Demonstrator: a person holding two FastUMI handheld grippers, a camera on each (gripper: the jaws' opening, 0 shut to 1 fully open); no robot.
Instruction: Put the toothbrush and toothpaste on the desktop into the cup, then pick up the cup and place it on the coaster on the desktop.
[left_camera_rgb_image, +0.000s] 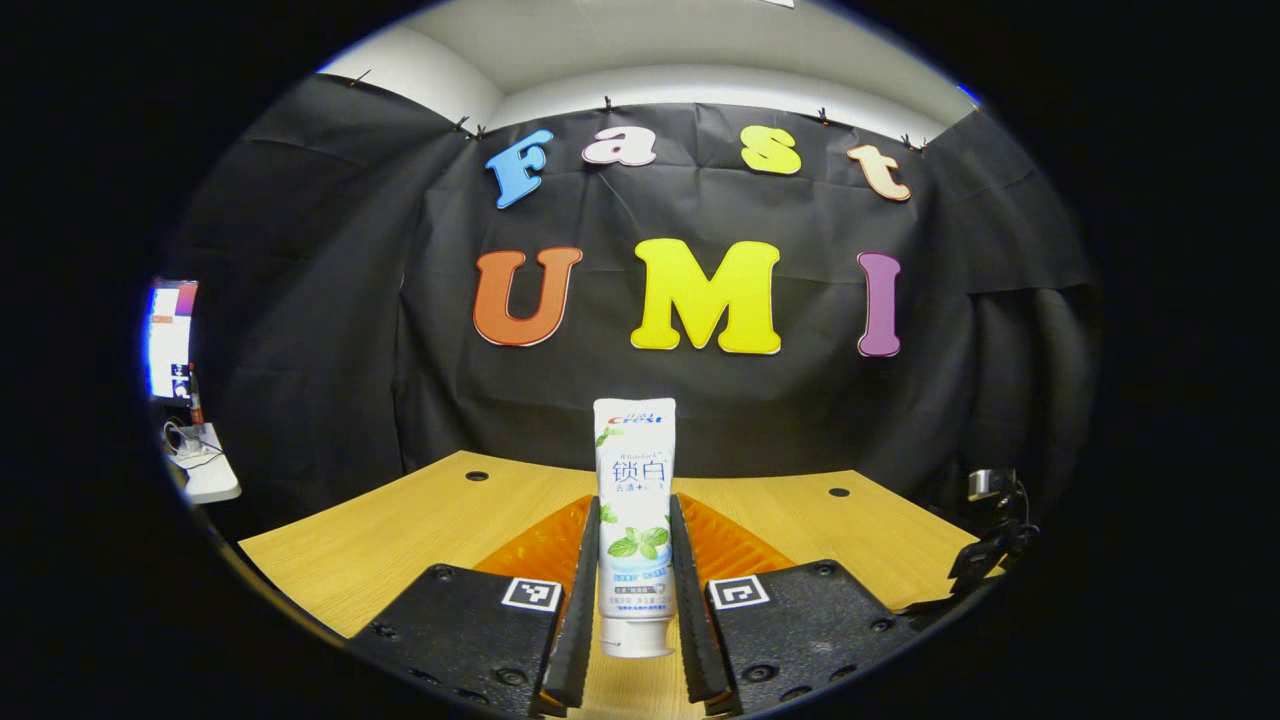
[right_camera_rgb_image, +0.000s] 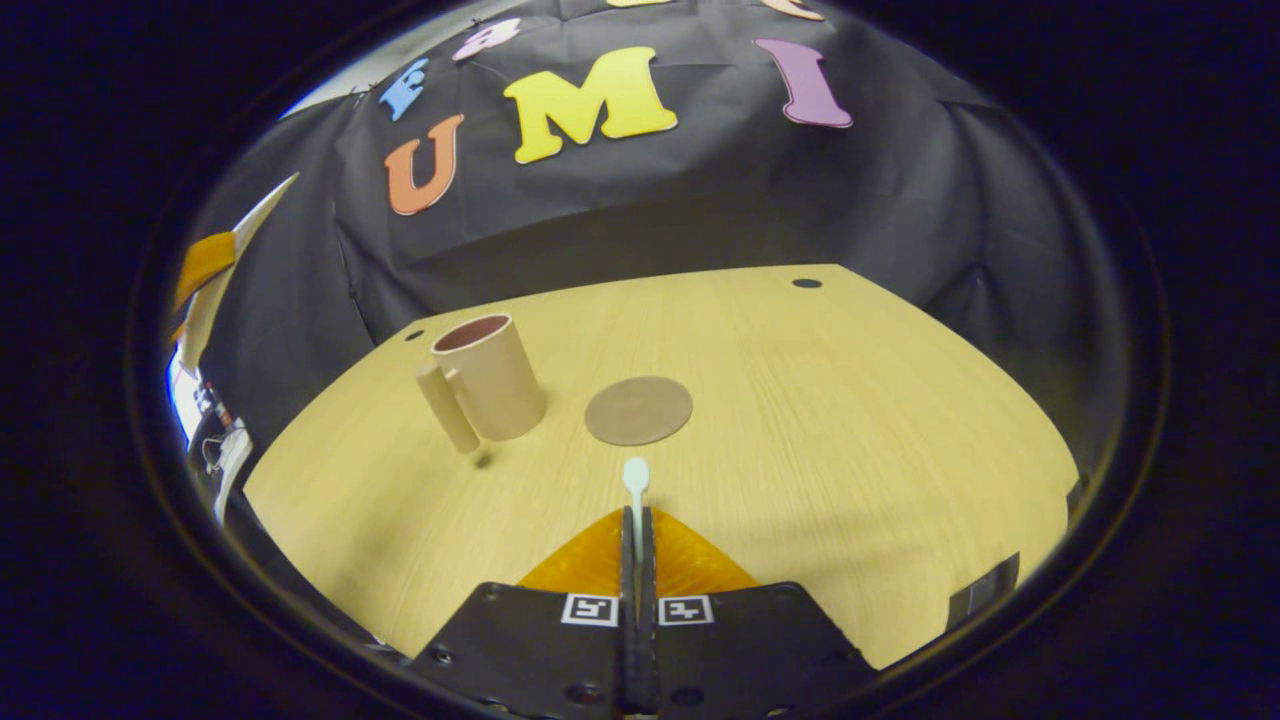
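In the left gripper view, the left hand-held gripper (left_camera_rgb_image: 634, 585) is pinching a white plastic toothpaste tube (left_camera_rgb_image: 635, 520) between both fingers (left_camera_rgb_image: 583, 600). The tube is standing upright with its cap end down and its flat crimped end up, raised above the light wooden table (left_camera_rgb_image: 400, 540).

In the right gripper view, the right hand-held gripper (right_camera_rgb_image: 638, 560) is pressing its fingers together on the thin handle of a white toothbrush (right_camera_rgb_image: 636, 490), whose rounded end is sticking out past the fingertips and pointing forward over the table (right_camera_rgb_image: 850, 420).

Farther along the table, a tan cylindrical cup (right_camera_rgb_image: 488, 376) with a straight peg-like handle is standing upright, its open mouth facing up. Near its right side, and apart from it, a round flat brown coaster (right_camera_rgb_image: 638, 410) is lying on the wood, just ahead of the toothbrush tip.
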